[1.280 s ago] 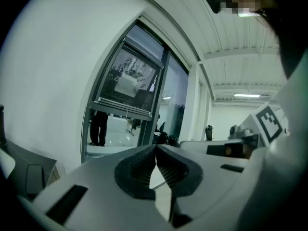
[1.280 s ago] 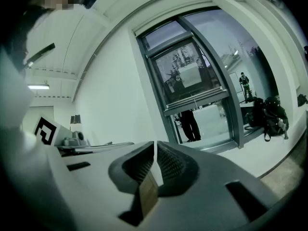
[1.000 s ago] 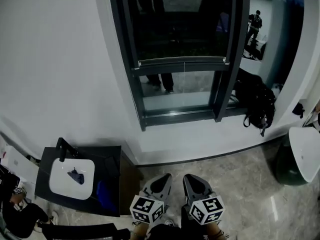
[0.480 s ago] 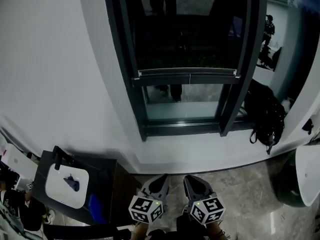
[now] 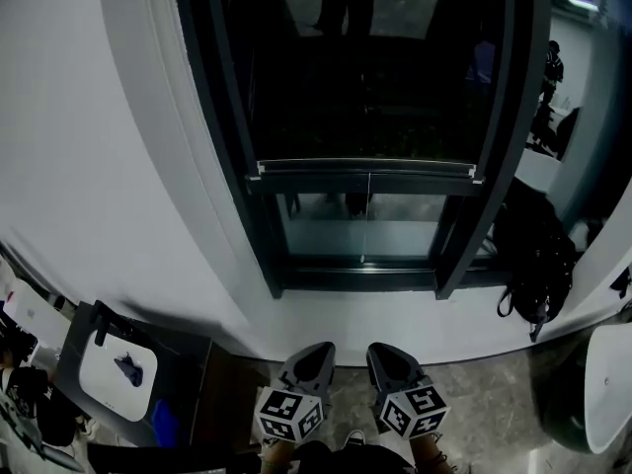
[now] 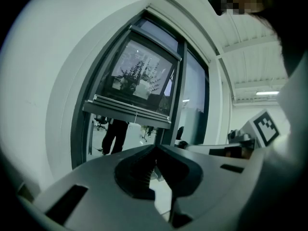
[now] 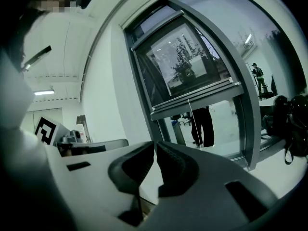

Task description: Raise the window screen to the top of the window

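Note:
The dark-framed window (image 5: 229, 166) fills the upper head view. The screen's bottom bar (image 5: 367, 177) runs across it partway up, with a thin pull cord (image 5: 367, 220) hanging from the bar's middle. Clear glass shows below the bar. My left gripper (image 5: 316, 352) and right gripper (image 5: 381, 353) sit side by side at the bottom of the view, well short of the window, both shut on nothing. In the left gripper view the bar (image 6: 129, 111) shows beyond the closed left gripper (image 6: 155, 152). In the right gripper view the bar (image 7: 192, 99) shows above the closed right gripper (image 7: 155, 147).
A white basin (image 5: 111, 379) on a dark cabinet stands at lower left beside the wall. A black backpack (image 5: 539, 257) rests on the sill to the window's right. A white rounded fixture (image 5: 608, 395) is at far right. A person (image 5: 25, 388) is at the left edge.
The window has grown larger and shifted down in the head view as the view closed in on it. Both grippers stay low, shut and side by side.

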`<control>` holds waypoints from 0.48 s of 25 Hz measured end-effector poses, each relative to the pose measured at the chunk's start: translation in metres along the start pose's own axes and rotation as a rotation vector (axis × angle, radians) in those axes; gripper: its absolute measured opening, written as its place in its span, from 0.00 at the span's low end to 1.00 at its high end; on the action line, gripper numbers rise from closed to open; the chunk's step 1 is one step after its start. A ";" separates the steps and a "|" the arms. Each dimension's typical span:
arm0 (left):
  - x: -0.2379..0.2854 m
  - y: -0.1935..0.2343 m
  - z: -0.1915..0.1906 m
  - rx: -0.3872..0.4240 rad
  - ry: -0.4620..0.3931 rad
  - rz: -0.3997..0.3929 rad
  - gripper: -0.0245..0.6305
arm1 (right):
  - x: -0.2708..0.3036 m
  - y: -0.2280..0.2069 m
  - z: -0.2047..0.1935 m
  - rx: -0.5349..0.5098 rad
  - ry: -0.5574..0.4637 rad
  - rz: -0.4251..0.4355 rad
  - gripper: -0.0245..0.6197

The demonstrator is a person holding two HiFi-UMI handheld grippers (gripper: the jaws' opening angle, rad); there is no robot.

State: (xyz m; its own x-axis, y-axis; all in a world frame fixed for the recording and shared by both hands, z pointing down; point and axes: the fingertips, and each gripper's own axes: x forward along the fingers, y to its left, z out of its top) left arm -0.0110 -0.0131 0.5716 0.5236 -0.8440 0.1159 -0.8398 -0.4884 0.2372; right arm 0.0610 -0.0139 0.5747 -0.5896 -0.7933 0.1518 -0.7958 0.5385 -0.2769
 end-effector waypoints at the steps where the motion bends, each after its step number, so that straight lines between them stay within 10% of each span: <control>1: 0.006 0.000 -0.001 -0.001 0.004 0.007 0.04 | 0.003 -0.006 0.001 0.009 0.002 0.005 0.08; 12: 0.064 0.033 0.001 -0.004 0.053 0.031 0.04 | 0.052 -0.049 0.008 0.050 0.014 0.026 0.08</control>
State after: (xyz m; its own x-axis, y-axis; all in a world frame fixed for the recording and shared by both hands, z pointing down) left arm -0.0052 -0.0829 0.5853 0.5046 -0.8457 0.1736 -0.8550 -0.4617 0.2362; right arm 0.0709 -0.0839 0.5887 -0.6121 -0.7750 0.1574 -0.7726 0.5436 -0.3280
